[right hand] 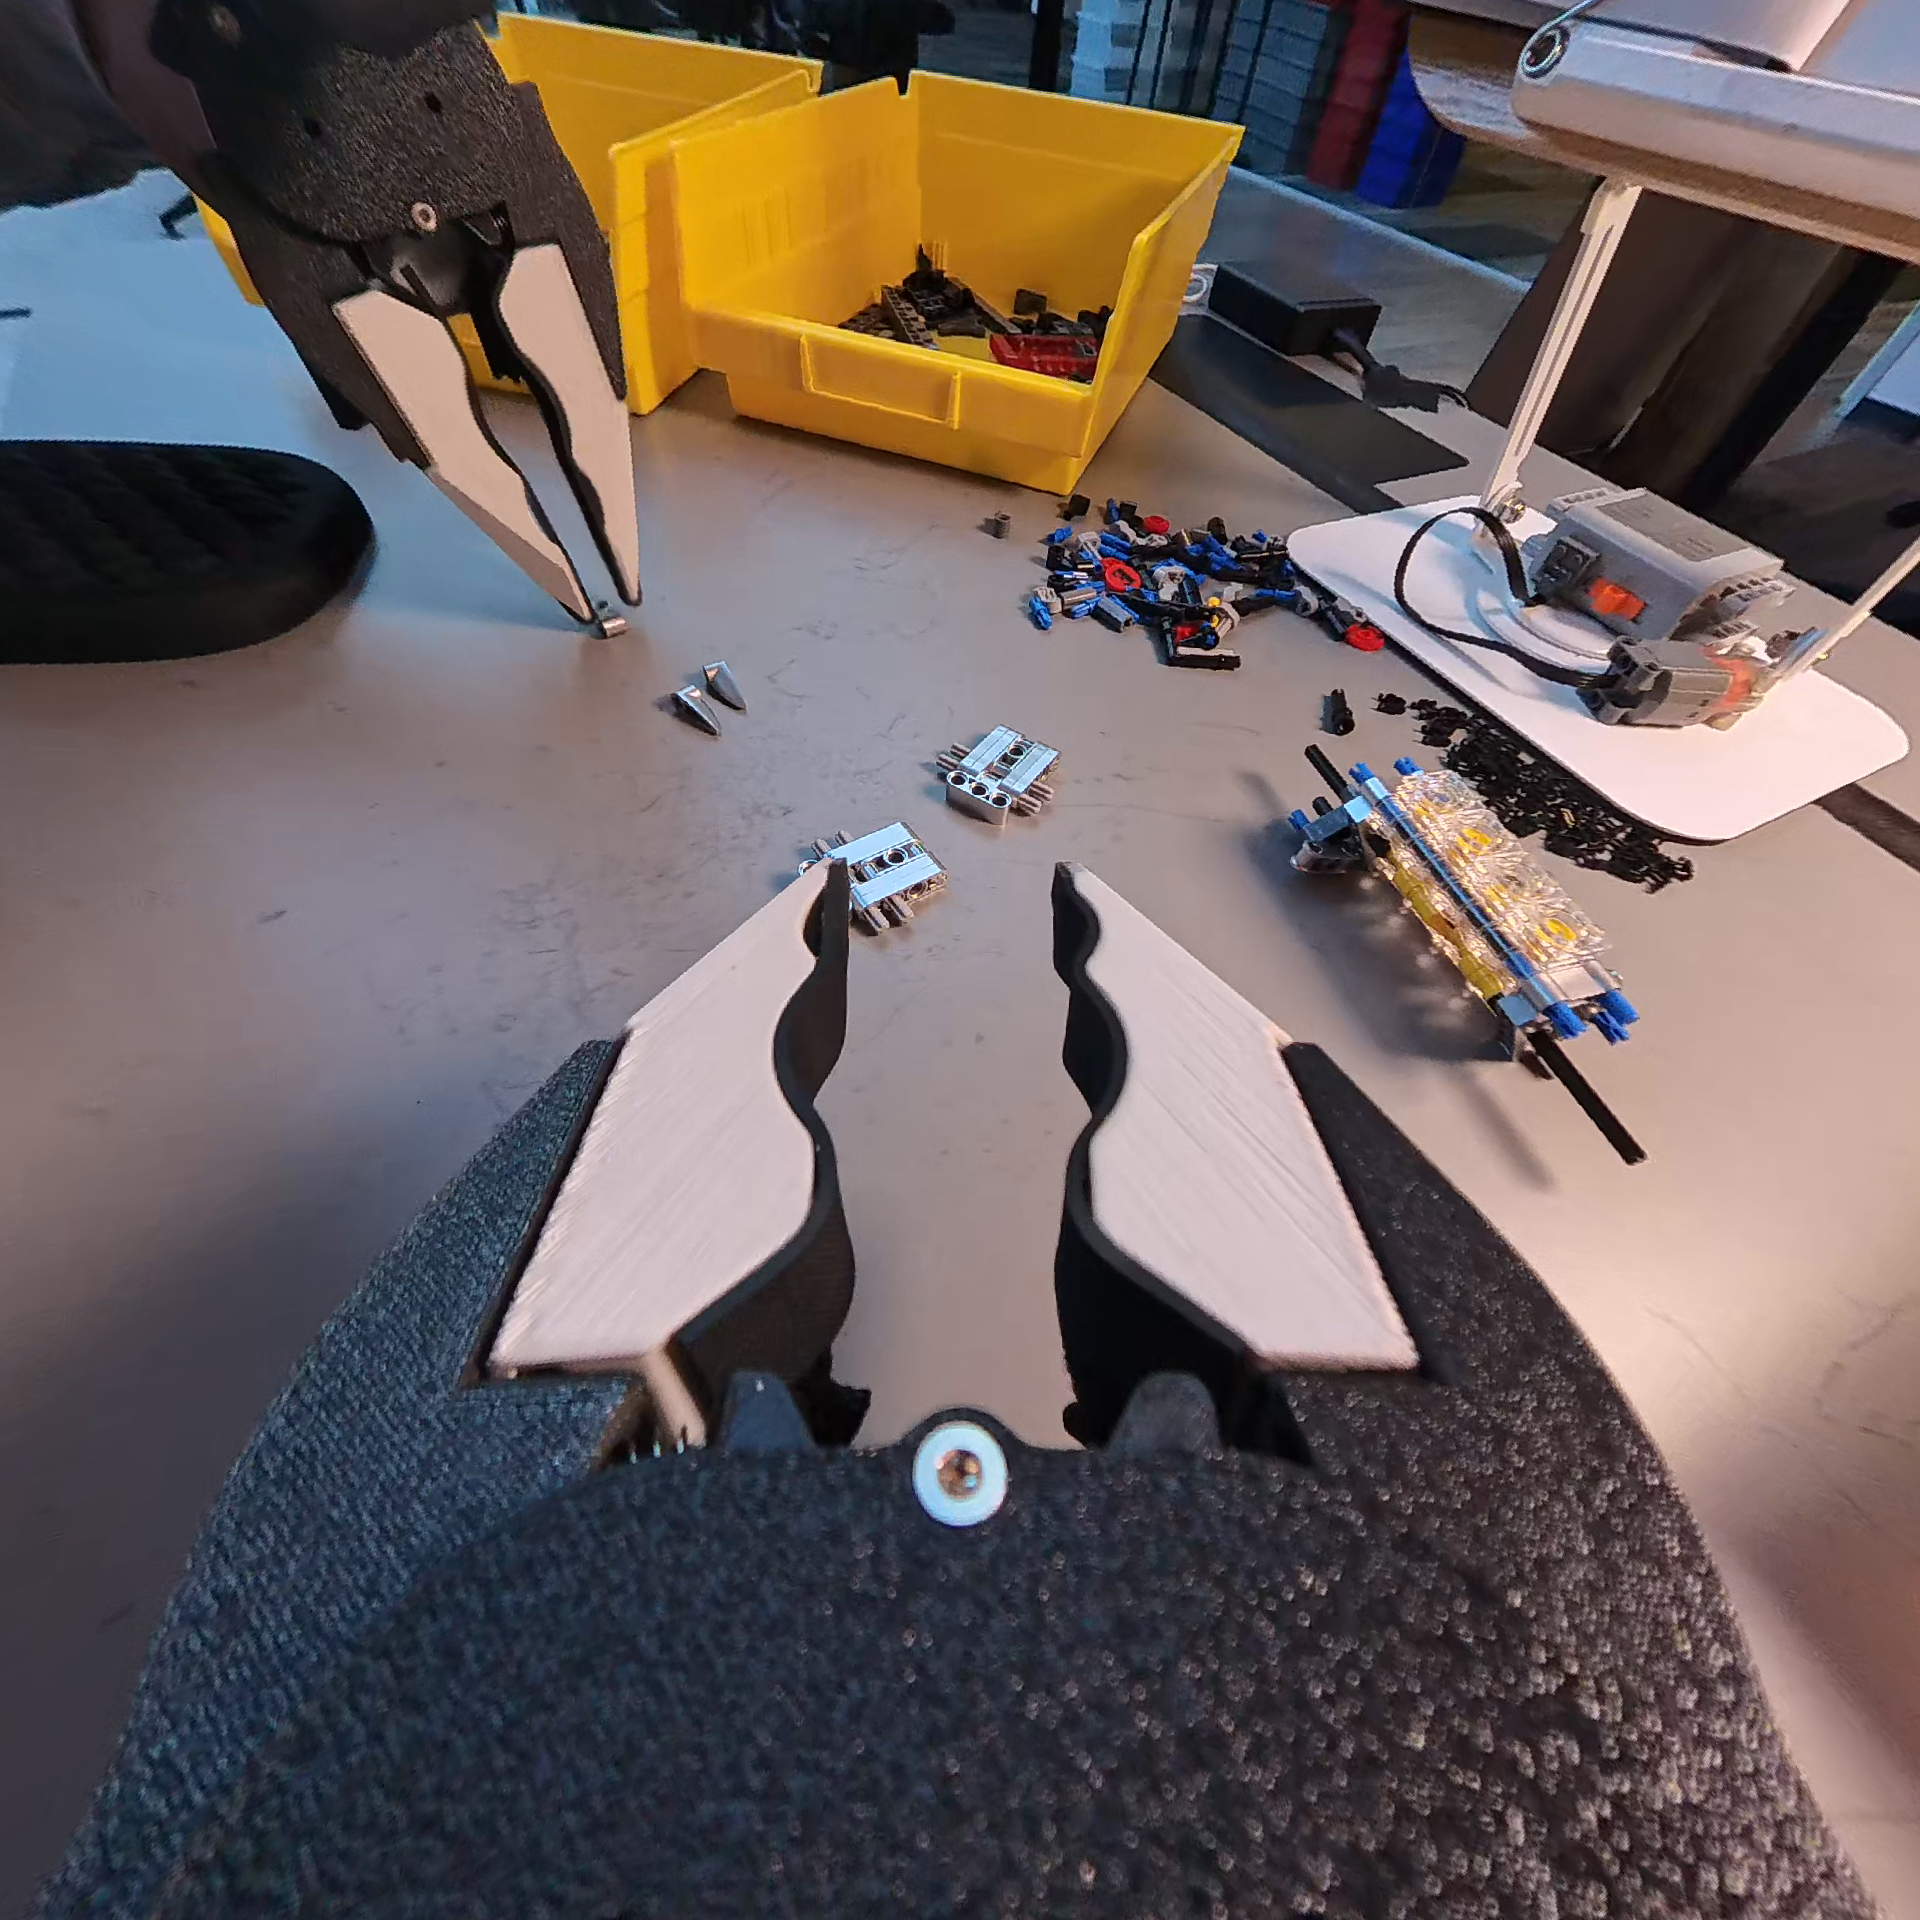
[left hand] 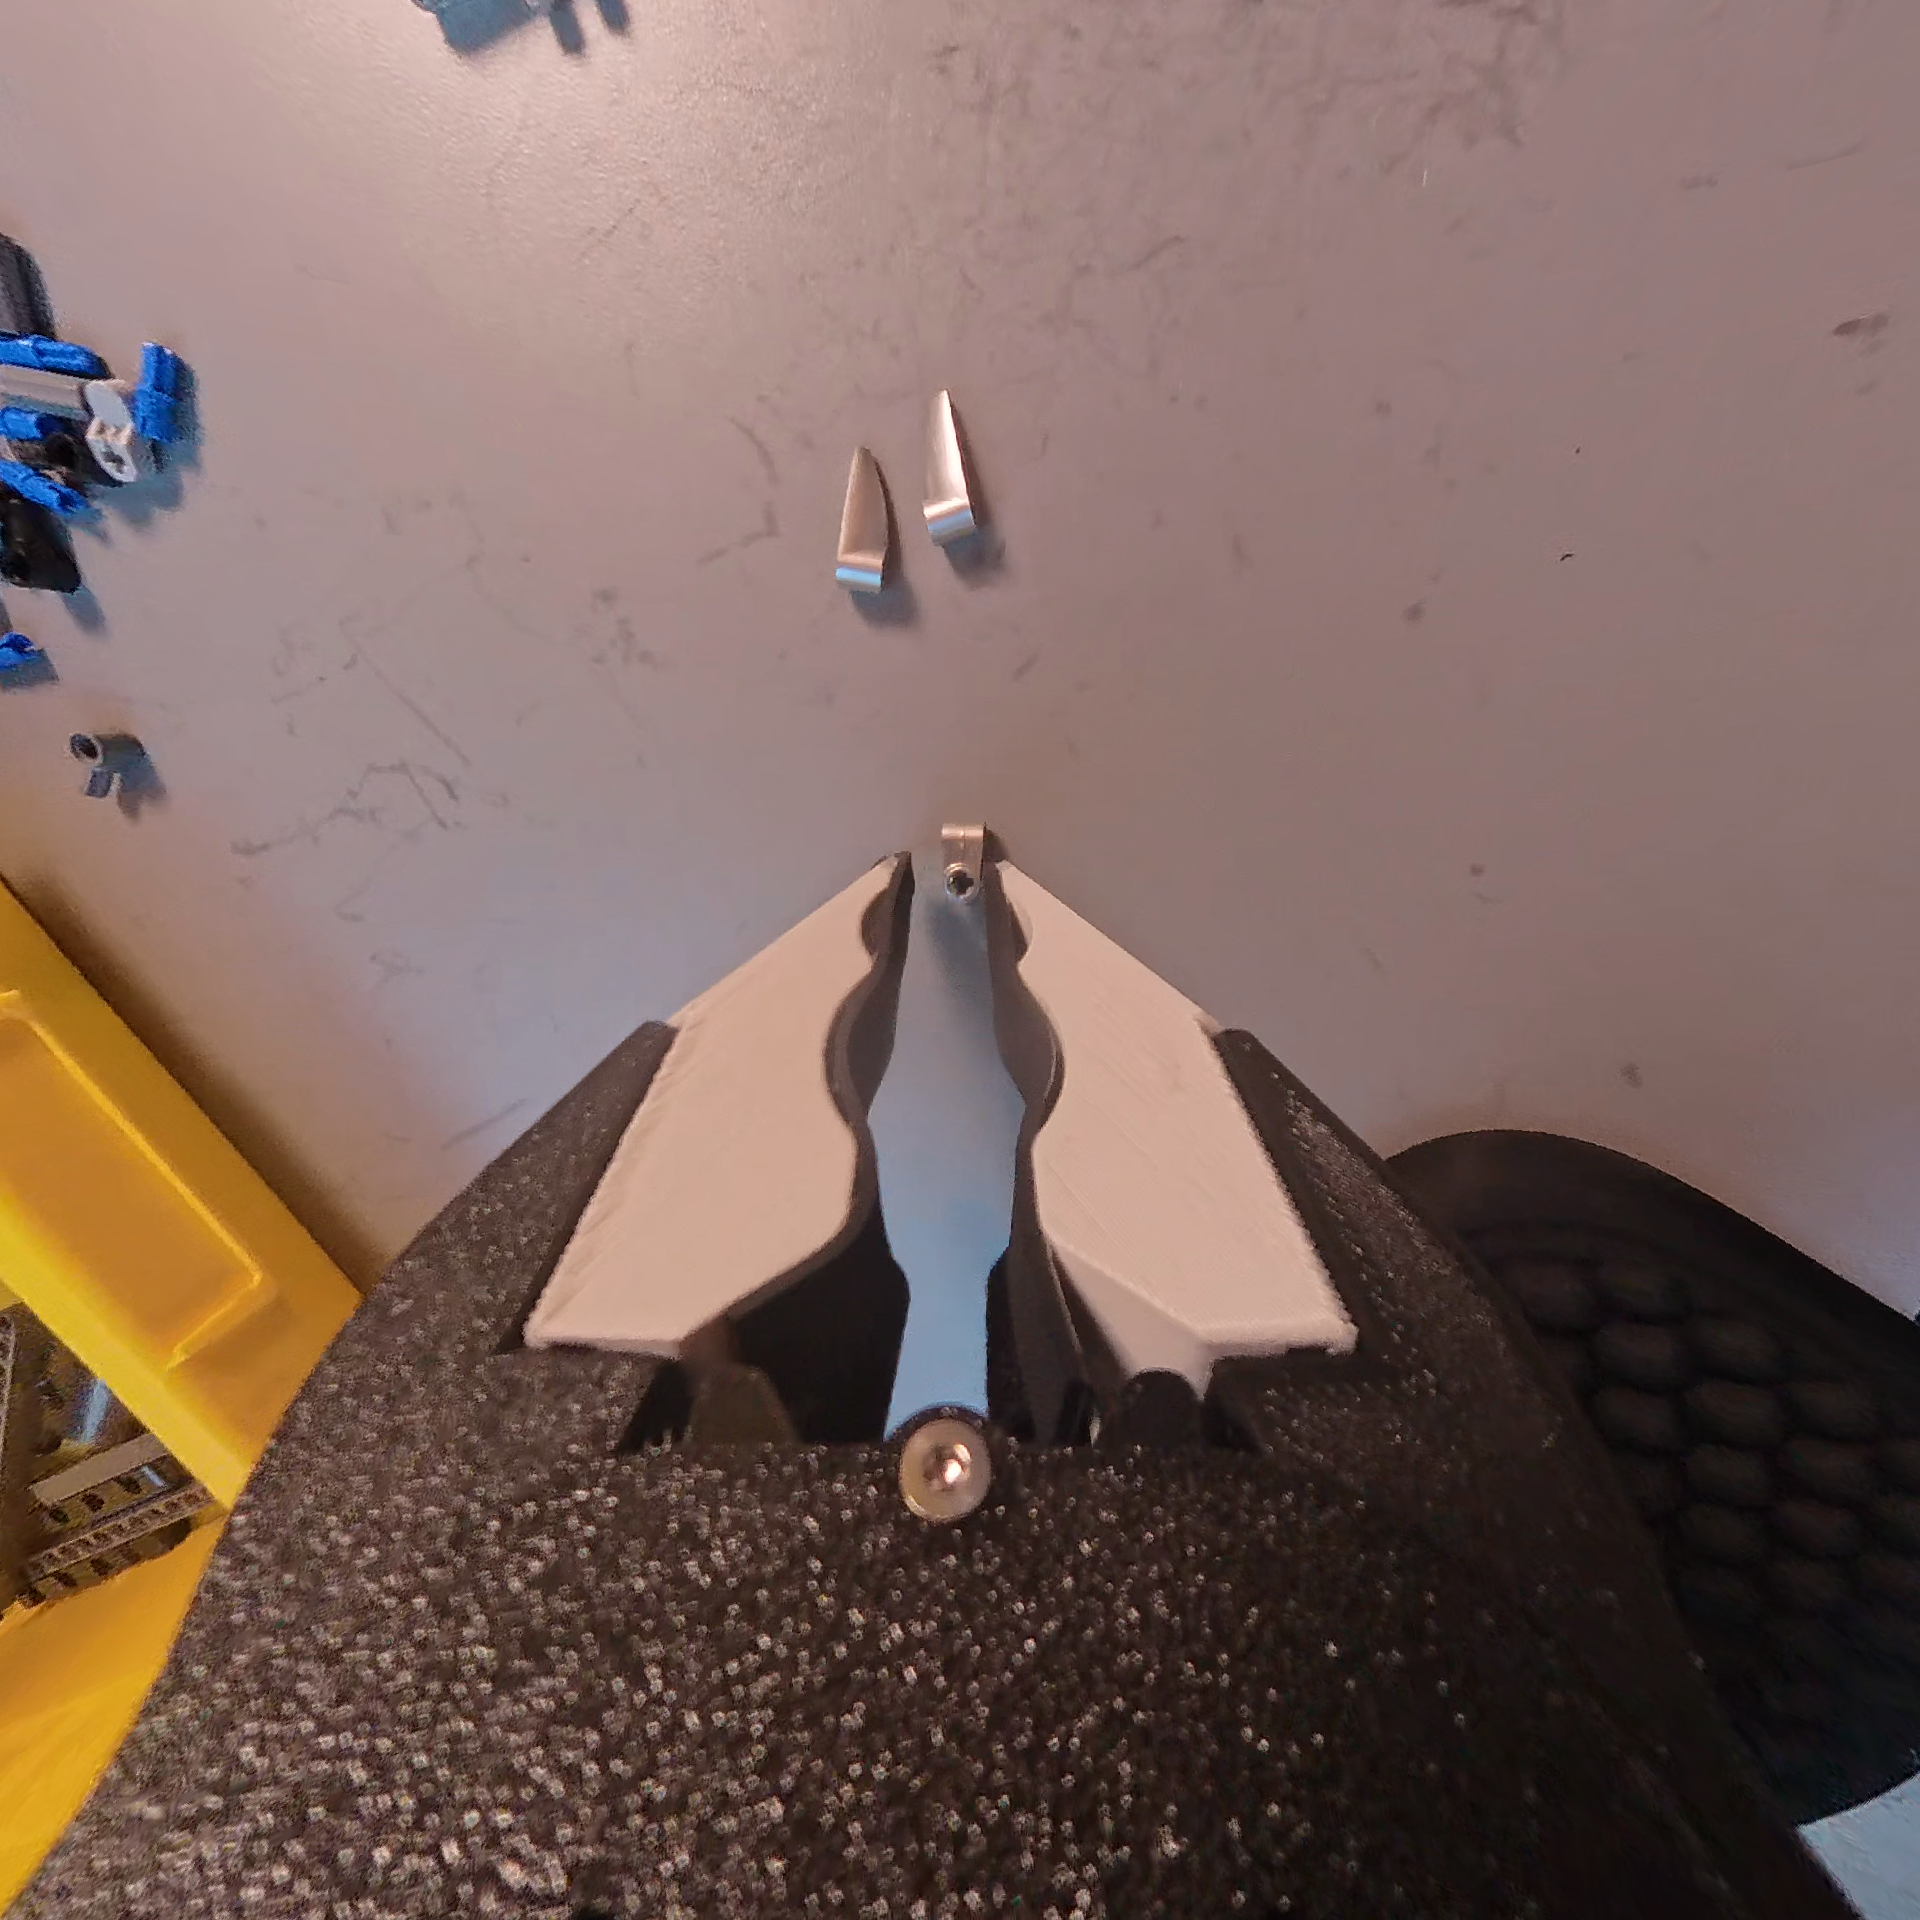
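Two hand-held grippers over a grey desk (right hand: 416, 987) scattered with small building-toy parts.

The right hand-held gripper (right hand: 945, 883) has its fingers spread apart; its left tip is just beside a grey block with pins (right hand: 883, 868). A second grey block (right hand: 1000, 774) lies beyond. The left hand-held gripper (right hand: 608, 613) points down, tips nearly together around a small grey piece (right hand: 611, 625), near two pointed grey pieces (right hand: 710, 698). Yellow bins (right hand: 883, 374) stand behind.
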Demonstrator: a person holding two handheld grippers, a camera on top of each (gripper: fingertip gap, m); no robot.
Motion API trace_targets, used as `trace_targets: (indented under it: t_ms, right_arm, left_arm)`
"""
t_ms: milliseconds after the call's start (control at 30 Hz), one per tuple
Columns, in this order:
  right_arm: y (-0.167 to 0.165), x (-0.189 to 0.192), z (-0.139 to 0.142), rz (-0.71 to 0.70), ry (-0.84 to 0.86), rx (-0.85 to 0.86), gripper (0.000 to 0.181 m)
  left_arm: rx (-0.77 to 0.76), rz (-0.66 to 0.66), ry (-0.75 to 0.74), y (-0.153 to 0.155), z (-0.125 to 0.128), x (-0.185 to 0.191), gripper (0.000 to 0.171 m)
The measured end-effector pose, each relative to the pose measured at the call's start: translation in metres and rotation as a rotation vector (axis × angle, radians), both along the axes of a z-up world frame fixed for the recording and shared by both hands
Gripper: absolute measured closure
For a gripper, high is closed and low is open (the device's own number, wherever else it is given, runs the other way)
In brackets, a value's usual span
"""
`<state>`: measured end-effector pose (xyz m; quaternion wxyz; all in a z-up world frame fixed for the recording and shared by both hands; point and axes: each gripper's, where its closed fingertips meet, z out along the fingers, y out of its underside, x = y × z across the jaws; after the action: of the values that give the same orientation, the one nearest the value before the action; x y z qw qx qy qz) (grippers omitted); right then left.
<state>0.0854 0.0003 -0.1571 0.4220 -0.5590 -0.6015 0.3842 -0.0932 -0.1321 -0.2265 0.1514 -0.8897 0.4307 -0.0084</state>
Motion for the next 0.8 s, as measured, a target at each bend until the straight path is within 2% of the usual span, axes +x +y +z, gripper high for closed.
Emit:
trace_targets:
  t_ms: [100,167,233,300,367,433,500,600,700,800]
  right_arm:
    - [0.001,0.000,0.000,-0.003,-0.001,-0.005,0.143]
    - [0.001,0.000,0.000,-0.003,-0.002,-0.011,0.143]
    - [0.002,0.000,0.001,-0.005,0.003,-0.018,0.143]
    - [0.003,0.001,0.001,-0.007,0.008,-0.024,0.143]
    - [0.002,0.001,0.002,-0.003,0.011,-0.015,0.143]
    - [-0.001,0.000,0.000,0.006,0.002,-0.003,0.143]
    - [-0.003,-0.001,-0.003,0.015,-0.017,-0.002,0.143]
    - [-0.002,-0.002,-0.006,0.013,-0.035,-0.009,0.143]
    - [0.002,-0.002,-0.005,-0.006,-0.033,-0.013,0.143]
    - [0.005,-0.003,-0.007,-0.024,-0.043,-0.018,0.143]
  left_arm:
    - [0.049,0.030,-0.094,0.001,0.020,-0.001,0.152]
    - [0.116,0.081,-0.166,0.004,0.045,-0.010,0.150]
    - [0.214,0.169,-0.204,0.009,0.079,-0.037,0.150]
    - [0.322,0.290,-0.189,0.009,0.115,-0.082,0.149]
    - [0.409,0.438,-0.114,0.002,0.147,-0.145,0.150]
    - [0.415,0.573,-0.017,-0.017,0.162,-0.210,0.150]
    - [0.341,0.663,0.065,-0.044,0.157,-0.265,0.150]
    - [0.123,0.724,0.099,-0.087,0.118,-0.312,0.150]
    - [-0.088,0.743,0.178,-0.126,0.071,-0.345,0.150]
    - [-0.210,0.746,0.185,-0.141,0.041,-0.358,0.150]
